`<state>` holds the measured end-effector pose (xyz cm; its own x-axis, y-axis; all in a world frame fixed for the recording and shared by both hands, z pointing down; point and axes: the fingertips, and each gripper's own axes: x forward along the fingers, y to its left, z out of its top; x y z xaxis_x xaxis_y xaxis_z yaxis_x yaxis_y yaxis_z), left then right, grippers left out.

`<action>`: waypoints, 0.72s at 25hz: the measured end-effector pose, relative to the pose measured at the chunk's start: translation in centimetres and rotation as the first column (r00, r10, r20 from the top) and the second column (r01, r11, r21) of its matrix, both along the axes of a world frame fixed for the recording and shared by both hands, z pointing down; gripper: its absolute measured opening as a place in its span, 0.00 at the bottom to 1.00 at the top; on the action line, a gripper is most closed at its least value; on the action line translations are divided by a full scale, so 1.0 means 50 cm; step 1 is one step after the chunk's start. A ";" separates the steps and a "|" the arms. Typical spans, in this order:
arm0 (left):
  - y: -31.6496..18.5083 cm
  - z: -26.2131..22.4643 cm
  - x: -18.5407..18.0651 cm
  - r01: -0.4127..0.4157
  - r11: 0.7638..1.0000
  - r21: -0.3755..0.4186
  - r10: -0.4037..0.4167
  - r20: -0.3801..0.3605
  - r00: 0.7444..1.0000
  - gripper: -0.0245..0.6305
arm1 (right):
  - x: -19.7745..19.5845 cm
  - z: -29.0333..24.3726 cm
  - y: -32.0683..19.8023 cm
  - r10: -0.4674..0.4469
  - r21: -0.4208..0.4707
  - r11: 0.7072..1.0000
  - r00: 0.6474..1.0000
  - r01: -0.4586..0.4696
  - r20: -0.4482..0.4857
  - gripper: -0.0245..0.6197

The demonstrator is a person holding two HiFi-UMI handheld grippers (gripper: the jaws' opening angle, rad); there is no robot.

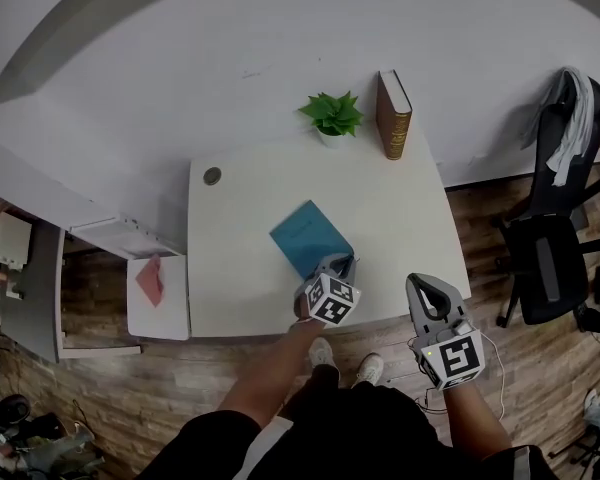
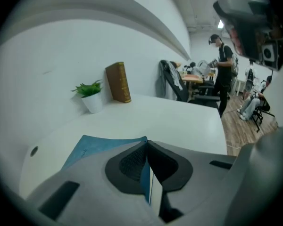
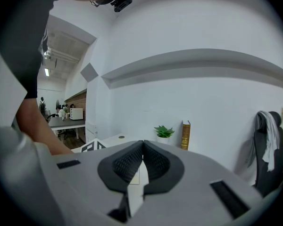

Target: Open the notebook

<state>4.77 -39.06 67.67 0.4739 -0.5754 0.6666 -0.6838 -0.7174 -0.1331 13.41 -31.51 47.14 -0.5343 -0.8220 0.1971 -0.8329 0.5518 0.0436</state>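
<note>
White walls are curving behind a white bench (image 1: 400, 218) that is standing on a wood-plank floor (image 1: 130, 388). At the bench's far edge a small potted plant (image 1: 332, 115) is sitting in a white pot. Just to its right a thick brown book (image 1: 393, 114) is standing upright by the wall. A dark office chair (image 1: 555, 238) with a pale garment draped over its back is standing well off to the bench's right. In the left gripper view, a person in dark clothes (image 2: 223, 74) is standing beyond the bench among more desks and chairs.

The teal notebook (image 1: 305, 233) is lying on the bench, nearer the front edge than the back and turned at an angle to the bench's sides. The left tongs (image 1: 340, 266) are angling down at its near right corner. Their dark pads are pressing together on the edge of the teal cover and pinching it. In the left gripper view a strip of that cover is running between the pads, with a pale strip showing beside it.

The right tongs (image 1: 425, 286) are hovering off the bench's front right corner, above the floor, and pointing roughly level toward the wall. Their pads are pressing together with nothing between them.
</note>
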 end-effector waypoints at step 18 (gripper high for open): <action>0.129 -0.213 -0.333 0.644 0.741 -0.191 -0.535 -0.748 0.393 0.05 | -0.120 -0.023 0.023 -0.134 0.030 0.991 0.991 0.134 0.011 0.04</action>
<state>-11.87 -32.61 57.04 0.2528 -0.9508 0.1791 -0.8183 -0.1114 0.5638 7.41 -30.37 45.99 -0.6426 -0.7480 0.1662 -0.7519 0.6573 0.0509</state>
